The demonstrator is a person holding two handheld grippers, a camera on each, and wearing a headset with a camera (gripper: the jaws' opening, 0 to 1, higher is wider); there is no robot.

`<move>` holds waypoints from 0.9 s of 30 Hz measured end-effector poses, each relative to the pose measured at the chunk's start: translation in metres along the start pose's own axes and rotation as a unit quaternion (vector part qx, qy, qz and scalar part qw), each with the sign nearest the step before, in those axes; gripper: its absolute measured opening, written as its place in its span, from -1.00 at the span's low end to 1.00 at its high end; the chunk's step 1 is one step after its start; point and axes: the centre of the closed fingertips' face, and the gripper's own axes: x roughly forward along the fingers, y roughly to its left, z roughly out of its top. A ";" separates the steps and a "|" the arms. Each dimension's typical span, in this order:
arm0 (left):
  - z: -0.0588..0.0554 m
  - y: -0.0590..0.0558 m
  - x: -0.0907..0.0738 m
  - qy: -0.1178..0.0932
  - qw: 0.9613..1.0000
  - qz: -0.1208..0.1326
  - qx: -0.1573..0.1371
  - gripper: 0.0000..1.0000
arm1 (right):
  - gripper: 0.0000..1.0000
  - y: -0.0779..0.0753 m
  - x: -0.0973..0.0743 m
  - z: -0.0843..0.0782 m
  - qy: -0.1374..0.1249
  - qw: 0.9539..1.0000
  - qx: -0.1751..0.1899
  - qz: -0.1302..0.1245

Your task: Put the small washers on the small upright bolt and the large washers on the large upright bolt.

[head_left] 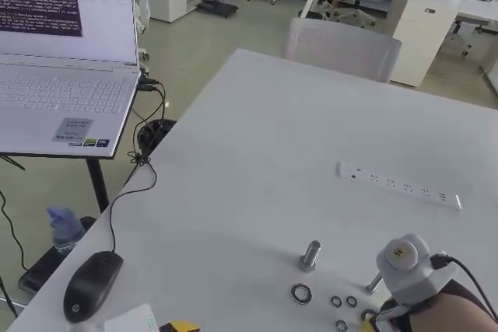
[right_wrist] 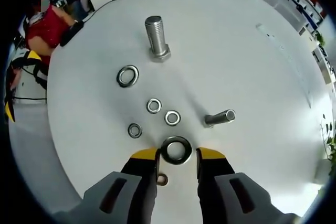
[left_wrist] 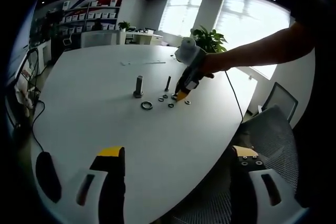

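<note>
Washers (head_left: 335,301) are being shown loose on the white table (head_left: 257,138), in a small group just beside the two bolts. One dark large washer (right_wrist: 176,150) is being framed by the jaws of the right gripper (right_wrist: 177,157). The yellow tips are being held apart, one on each side of it, and a thin gap is being shown on one side, so it is not being clamped. This washer is lying flat on the table.

A second large washer (right_wrist: 128,75) is being shown near the large upright bolt (right_wrist: 156,38), but apart from it. Three small washers (right_wrist: 154,105) are being seen between this second washer and the small upright bolt (right_wrist: 219,118), and none of them is touching a bolt. One more small ring (right_wrist: 162,180) is being partly hidden between the right jaws, lower down. Both bolt shafts are being shown bare.

The jaws of the left gripper (left_wrist: 178,153) are being held wide apart, with nothing being gripped between them. They are being held over the near edge of the table, well apart from the washers.

In the head view a power strip (head_left: 401,186) is being seen beyond the bolts. A mouse (head_left: 92,284) is being seen at the near left edge of the table, and a laptop (head_left: 62,91) on a separate stand beside it.
</note>
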 end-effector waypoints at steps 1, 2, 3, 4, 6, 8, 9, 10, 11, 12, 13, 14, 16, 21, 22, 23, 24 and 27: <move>0.000 0.000 0.000 0.001 1.000 0.000 0.000 0.63 | -0.42 0.000 0.000 0.000 0.000 1.000 0.001 0.000; -0.001 0.000 0.000 0.002 1.000 0.000 0.000 0.62 | -0.44 -0.001 0.000 0.000 0.000 1.000 0.001 -0.001; -0.002 0.000 0.000 0.004 1.000 -0.001 0.000 0.62 | -0.46 -0.001 0.000 0.000 0.000 1.000 0.002 -0.002; -0.002 -0.001 0.000 0.005 1.000 -0.001 0.000 0.61 | -0.48 0.000 0.000 0.000 0.001 1.000 0.003 -0.002; -0.003 -0.001 0.000 0.006 1.000 -0.002 -0.001 0.60 | -0.48 0.000 0.000 0.000 0.002 1.000 0.001 -0.003; -0.004 -0.002 0.000 0.007 1.000 -0.003 -0.001 0.59 | -0.48 0.000 0.000 0.000 0.003 1.000 0.002 -0.004; -0.005 -0.002 0.000 0.009 1.000 -0.003 -0.001 0.58 | -0.49 0.000 0.000 0.000 0.004 1.000 0.000 -0.005; -0.005 -0.002 0.000 0.010 1.000 -0.004 -0.001 0.58 | -0.49 0.000 0.000 0.000 0.004 1.000 -0.001 -0.005; -0.005 -0.002 0.000 0.010 1.000 -0.005 -0.001 0.57 | -0.50 0.000 0.000 0.000 0.005 1.000 -0.005 -0.007; -0.005 -0.002 0.000 0.010 1.000 -0.005 -0.001 0.57 | -0.51 0.000 0.000 0.000 0.006 1.000 -0.005 -0.007; -0.005 -0.002 0.000 0.010 1.000 -0.005 -0.001 0.56 | -0.52 0.000 0.000 0.000 0.007 1.000 -0.004 -0.006; -0.005 -0.003 0.000 0.010 1.000 -0.005 -0.001 0.56 | -0.54 -0.001 0.000 0.000 0.009 1.000 -0.003 -0.006; -0.005 -0.003 0.000 0.010 1.000 -0.006 -0.002 0.55 | -0.55 -0.001 0.000 0.000 0.014 1.000 -0.004 -0.007; -0.004 -0.004 0.001 0.009 1.000 -0.006 -0.001 0.55 | -0.57 0.001 0.000 -0.001 0.023 1.000 -0.011 -0.008; -0.004 -0.004 0.001 0.009 1.000 -0.006 0.000 0.55 | -0.57 0.001 0.000 -0.001 0.025 1.000 -0.012 -0.007; -0.004 -0.004 0.001 0.010 1.000 -0.006 0.000 0.55 | -0.58 0.001 0.000 -0.001 0.025 1.000 -0.011 -0.007; -0.004 -0.005 0.001 0.010 1.000 -0.006 0.001 0.55 | -0.58 0.001 0.000 -0.001 0.026 1.000 -0.008 -0.006; -0.006 -0.005 0.001 0.012 1.000 -0.008 0.000 0.54 | -0.58 0.000 -0.001 -0.002 0.025 1.000 -0.003 -0.004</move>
